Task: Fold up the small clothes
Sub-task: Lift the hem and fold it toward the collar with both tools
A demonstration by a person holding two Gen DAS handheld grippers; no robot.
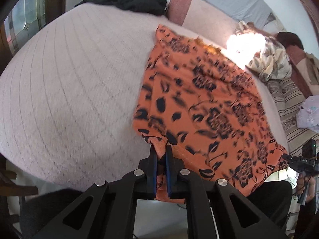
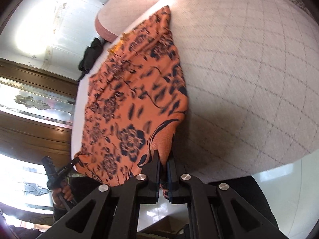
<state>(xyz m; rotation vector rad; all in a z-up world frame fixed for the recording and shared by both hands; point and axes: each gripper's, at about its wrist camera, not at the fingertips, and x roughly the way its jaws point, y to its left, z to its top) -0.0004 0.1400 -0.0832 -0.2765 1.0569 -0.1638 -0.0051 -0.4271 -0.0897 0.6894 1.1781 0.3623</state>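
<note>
**Two Grippers Pinched the Orange Cloth**

The orange cloth (image 1: 201,99) with dark flowers lay spread on a pale bed cover (image 1: 69,89). Its near edge hung over the side of the bed.

The left gripper (image 1: 161,153) had its two fingers pressed together on one near corner of the cloth. A bit of orange cloth showed between the blue pads (image 1: 154,169). The right gripper (image 2: 163,162) pinched the other near corner in the same way. Its fingers were squeezed tight on the cloth too.

In the right wrist view, a hand (image 2: 61,193) held the handle of the left gripper at the far corner of the cloth.

A black garment (image 1: 131,2) lay at the far end of the bed, well apart from the orange cloth. A pink pillow (image 1: 179,6) sat just beside it. A cream flowered blanket (image 1: 267,59) was bunched up on the right side, in bright light.
</note>
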